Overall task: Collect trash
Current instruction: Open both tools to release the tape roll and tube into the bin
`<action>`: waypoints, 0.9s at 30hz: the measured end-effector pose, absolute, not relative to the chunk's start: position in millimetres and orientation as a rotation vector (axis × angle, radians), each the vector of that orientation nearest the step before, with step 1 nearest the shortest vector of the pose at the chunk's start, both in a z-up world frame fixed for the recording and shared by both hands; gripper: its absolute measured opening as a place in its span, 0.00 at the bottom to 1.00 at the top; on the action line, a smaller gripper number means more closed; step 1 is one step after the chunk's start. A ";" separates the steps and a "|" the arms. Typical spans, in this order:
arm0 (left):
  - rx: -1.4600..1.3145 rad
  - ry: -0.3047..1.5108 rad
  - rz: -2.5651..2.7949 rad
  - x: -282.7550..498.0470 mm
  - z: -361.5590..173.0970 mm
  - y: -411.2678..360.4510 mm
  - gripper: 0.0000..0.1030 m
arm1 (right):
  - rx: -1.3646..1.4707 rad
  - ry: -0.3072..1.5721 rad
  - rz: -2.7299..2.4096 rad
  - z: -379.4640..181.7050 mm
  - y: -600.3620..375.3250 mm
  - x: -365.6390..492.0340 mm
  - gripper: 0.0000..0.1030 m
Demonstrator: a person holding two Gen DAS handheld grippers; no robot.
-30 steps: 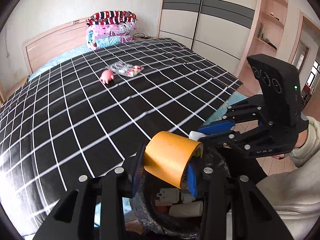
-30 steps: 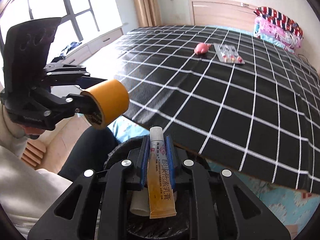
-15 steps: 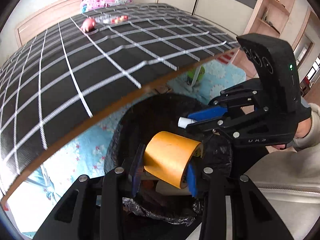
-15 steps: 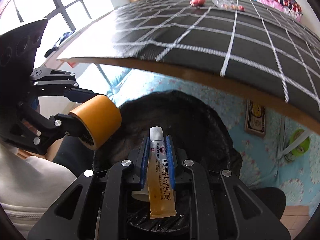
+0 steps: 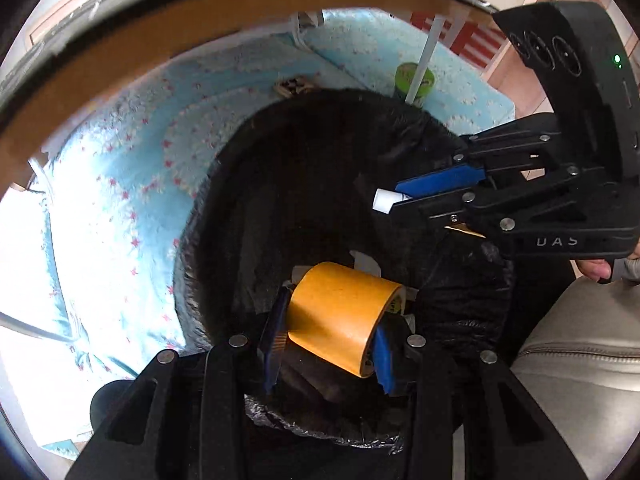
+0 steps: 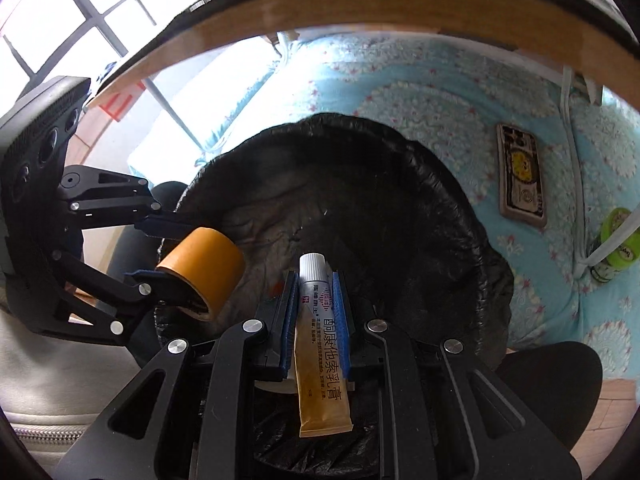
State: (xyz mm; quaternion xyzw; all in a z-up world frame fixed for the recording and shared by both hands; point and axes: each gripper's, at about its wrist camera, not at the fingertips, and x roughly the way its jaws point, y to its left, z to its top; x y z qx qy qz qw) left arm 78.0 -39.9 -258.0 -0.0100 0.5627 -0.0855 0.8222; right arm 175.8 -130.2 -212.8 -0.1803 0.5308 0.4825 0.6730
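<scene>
My left gripper is shut on a roll of yellow tape and holds it over the mouth of a bin lined with a black bag. The tape and the left gripper also show in the right wrist view. My right gripper is shut on a tube of ointment, white-capped and orange at the tail, above the same bin. The right gripper shows in the left wrist view with the tube's cap sticking out. White scraps lie inside the bin.
The wooden edge of the bed hangs above the bin. A blue flowered mat lies on the floor with a phone case and a green jar. The person's knee is at right.
Both grippers have dropped from bed height to below the bed's edge and now point down into the bin, each still holding its item.
</scene>
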 end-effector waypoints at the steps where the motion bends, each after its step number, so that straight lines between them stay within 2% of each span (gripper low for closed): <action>1: -0.024 1.203 -0.181 78.0 -260.7 -40.8 0.35 | -0.406 1.199 1.084 -214.1 -129.5 176.8 0.17; 11: -0.061 1.236 -0.179 83.7 -267.7 -41.6 0.36 | -0.392 1.226 1.073 -219.5 -130.5 177.9 0.17; 15: -0.070 1.246 -0.190 83.1 -267.9 -44.8 0.49 | -0.372 1.236 1.072 -222.0 -130.7 181.1 0.18; 17: -0.077 1.244 -0.205 82.6 -267.4 -46.1 0.50 | -0.371 1.240 1.069 -223.4 -130.8 182.3 0.18; 21: -0.090 1.235 -0.199 84.0 -265.1 -46.0 0.50 | -0.362 1.229 1.067 -219.7 -131.9 182.5 0.27; 27: -0.105 1.188 -0.196 80.3 -247.7 -39.9 0.50 | -0.342 1.211 1.065 -211.2 -133.1 184.4 0.27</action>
